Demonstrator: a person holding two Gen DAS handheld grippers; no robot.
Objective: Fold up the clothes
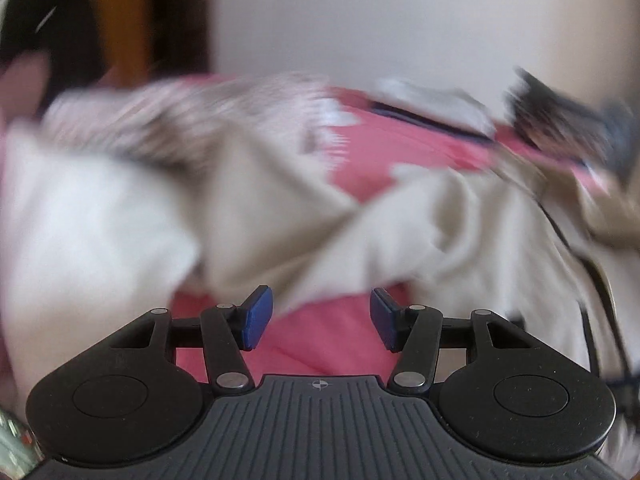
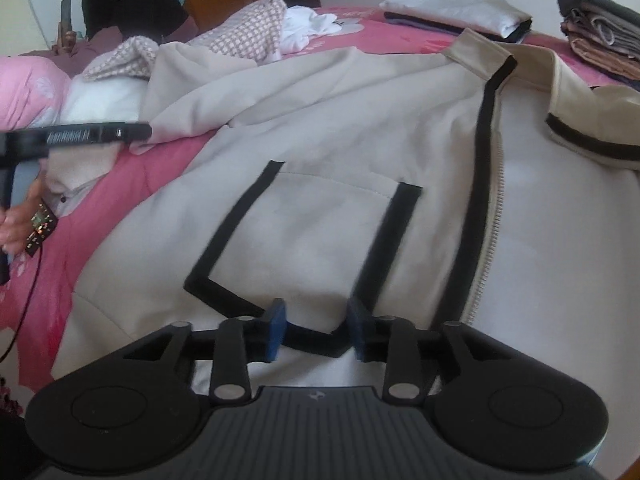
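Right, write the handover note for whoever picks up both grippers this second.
Left gripper: open, nothing between the pads, over the pink bedspread beside the jacket's loose fabric; its view is blurred.
Right gripper: open, empty, low over the cream jacket, above the black-trimmed pocket.
Jacket lies front up across the bed, zip visible, one sleeve bunched at the far left.
Done: two folded stacks at the far edge.
Left: fold the jacket; checked garment and white garment remain unfolded.

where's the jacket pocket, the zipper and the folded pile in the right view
jacket pocket point(image 2: 320, 232): right wrist view, middle of the pocket panel
zipper point(image 2: 493, 216): right wrist view, teeth halfway along
folded pile point(image 2: 460, 14): right wrist view, top white layer
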